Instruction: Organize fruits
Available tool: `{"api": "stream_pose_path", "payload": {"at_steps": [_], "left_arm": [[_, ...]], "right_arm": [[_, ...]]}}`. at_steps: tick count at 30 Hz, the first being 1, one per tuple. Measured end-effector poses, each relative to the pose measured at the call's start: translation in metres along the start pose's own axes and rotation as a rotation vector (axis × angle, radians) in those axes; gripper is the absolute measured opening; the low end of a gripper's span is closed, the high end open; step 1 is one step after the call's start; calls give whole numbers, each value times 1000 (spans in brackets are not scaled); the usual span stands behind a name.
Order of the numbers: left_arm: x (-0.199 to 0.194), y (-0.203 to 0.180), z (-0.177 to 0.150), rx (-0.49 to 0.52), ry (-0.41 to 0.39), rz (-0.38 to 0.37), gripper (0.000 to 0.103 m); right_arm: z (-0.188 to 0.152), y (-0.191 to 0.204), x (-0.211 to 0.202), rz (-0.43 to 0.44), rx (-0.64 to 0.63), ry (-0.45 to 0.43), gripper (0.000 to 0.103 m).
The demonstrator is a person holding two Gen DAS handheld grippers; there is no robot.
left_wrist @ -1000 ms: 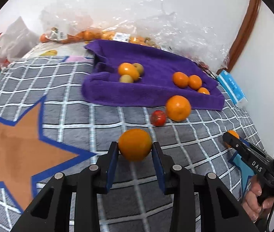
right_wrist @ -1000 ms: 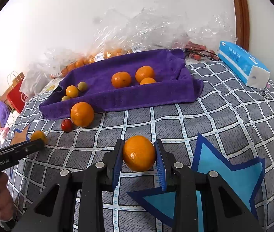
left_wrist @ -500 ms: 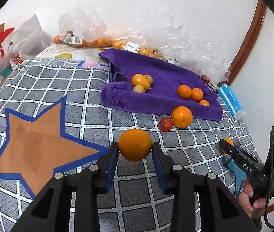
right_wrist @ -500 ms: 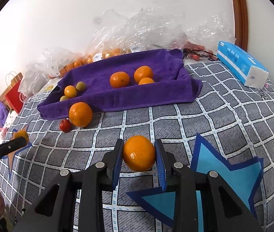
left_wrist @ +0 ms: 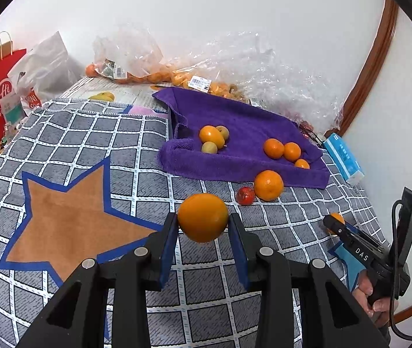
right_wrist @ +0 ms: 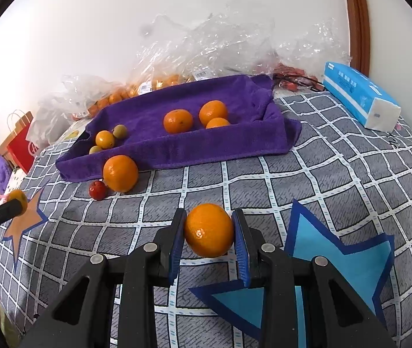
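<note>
Here left tongs [left_wrist: 203, 226] clamp orange [left_wrist: 203, 217]; right tongs [right_wrist: 209, 232] clamp tangerine [right_wrist: 208, 233] — hand [left_wrist: 375, 295], perhaps knuckles, only left view.

White wall [left_wrist: 206, 14] behind; curved wooden trim [left_wrist: 371, 58] at right; daylight even.

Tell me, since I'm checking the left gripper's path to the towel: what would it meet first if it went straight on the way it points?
Probably the grey checked blanket, short of the purple towel. The left gripper, shut on an orange, angles downward. Depth is unclear.
</note>
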State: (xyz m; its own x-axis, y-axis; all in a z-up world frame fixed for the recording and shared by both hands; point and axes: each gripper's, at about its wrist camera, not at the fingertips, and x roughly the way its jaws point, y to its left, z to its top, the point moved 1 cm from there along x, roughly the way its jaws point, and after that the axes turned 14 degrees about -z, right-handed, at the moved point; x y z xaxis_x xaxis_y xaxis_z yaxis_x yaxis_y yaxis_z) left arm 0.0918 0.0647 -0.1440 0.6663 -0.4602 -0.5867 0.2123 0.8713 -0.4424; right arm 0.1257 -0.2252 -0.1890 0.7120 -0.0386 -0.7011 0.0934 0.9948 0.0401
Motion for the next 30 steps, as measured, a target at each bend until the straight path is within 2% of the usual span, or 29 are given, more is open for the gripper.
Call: {"api": "stream_pose_path", "payload": {"at_steps": [4,8,12,18,30], "left_arm": [[-4,-5,3,28,-10,0,33],[-7,-4,9,17,-18,-18,33],[-6,-4,22,20,-34,-20,33],[-4,-6,46,41,-61,-15,33],[20,-3,107,48,-118,-23,33]], "right_arm": [[0,3,-3,-13,-8,-2,32],[6,6,-12,25,6,-7,32],[19,21,-28,-6,-53,-57,32],[45,40,-41,23,-96,-111,32],[111,58,-13,21,-86,-164,32]]}}
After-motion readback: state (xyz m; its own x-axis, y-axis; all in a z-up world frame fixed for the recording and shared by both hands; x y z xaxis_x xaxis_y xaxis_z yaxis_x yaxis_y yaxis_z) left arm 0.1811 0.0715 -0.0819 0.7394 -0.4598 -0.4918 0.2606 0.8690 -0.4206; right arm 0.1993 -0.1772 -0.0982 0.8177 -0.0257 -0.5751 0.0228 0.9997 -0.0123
